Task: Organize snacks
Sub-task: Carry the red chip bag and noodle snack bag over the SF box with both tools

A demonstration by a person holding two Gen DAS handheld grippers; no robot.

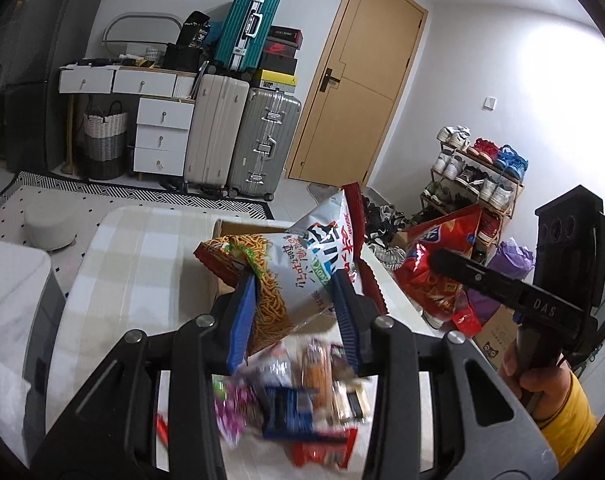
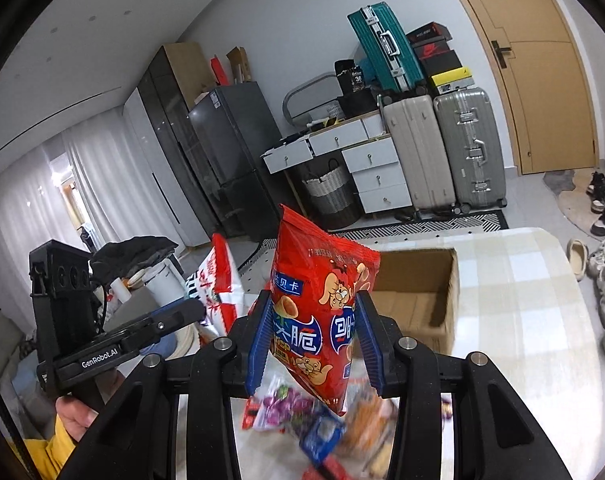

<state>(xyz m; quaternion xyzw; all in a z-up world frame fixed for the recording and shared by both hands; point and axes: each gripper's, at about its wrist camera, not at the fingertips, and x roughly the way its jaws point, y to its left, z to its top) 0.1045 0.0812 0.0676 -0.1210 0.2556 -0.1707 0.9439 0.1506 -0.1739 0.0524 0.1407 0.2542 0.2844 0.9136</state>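
both grippers carry a snack bag toward the box

the left gripper [image 1: 294,312] is clamped on a silver-white noodle snack bag [image 1: 298,268], its blue pads pinching the bag's lower part so the bag stands up and away from the camera. the right gripper [image 2: 314,340] is clamped the same way on a red crisp bag [image 2: 322,312], held by its middle with the top corner pointing to 12 o'clock. both bags are in the air, above a heap of small snacks [image 2: 314,428] on the checked surface [image 2: 522,320].

an open cardboard box [image 2: 422,300] sits on the surface at about 2 o'clock from the red bag in the right view; its flaps are up and its inside looks bare. my reading is that the bags are lifted clear of the heap so they can go into the box, big bags first, with the grip low enough that they hang steady.

the heap is blurred in both views, so single packets are hard to name; purple, blue and orange wrappers show and little else. in the left view the noodle bag covers most of the box, and only a strip of its far rim [image 1: 254,225] shows at 12 o'clock. the box floor is partly hidden by its near wall
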